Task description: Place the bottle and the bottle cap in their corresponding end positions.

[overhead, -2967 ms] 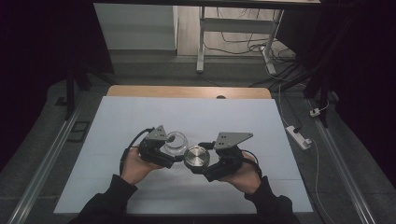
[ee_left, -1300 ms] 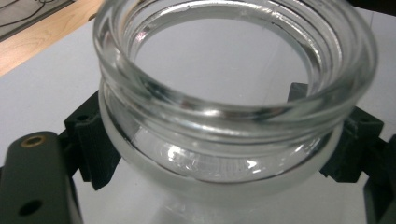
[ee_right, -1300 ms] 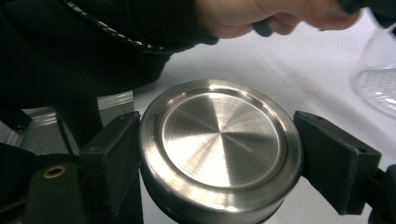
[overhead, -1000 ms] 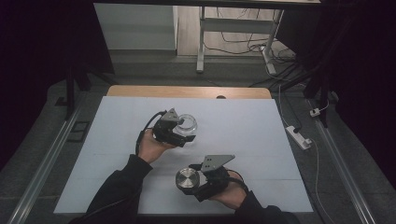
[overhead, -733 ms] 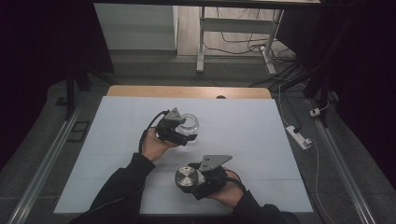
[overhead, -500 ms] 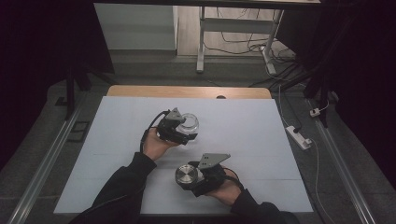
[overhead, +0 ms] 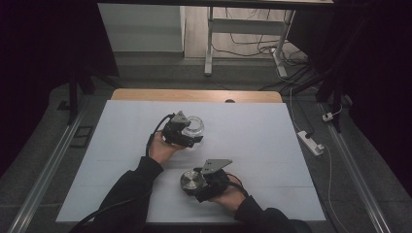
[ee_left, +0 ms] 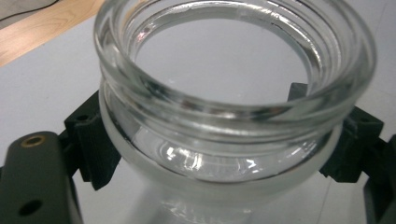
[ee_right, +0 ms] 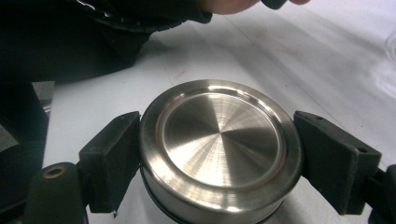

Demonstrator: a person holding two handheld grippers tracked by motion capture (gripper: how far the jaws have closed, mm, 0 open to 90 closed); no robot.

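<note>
Table (overhead: pixel 272 141) w/ white top, dark room; L fingers (overhead: pixel 190 137) clamped on glass jar (overhead: pixel 193 127), R fingers (overhead: pixel 194 182) on steel lid (overhead: pixel 192 180).

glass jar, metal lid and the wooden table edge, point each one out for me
glass jar (ee_left: pixel 233 100), left gripper view, on the threaded neck below the open mouth
metal lid (ee_right: pixel 219 142), right gripper view, on the middle of its brushed top
wooden table edge (overhead: pixel 194 95), high view, on the bare strip at the far side
</note>
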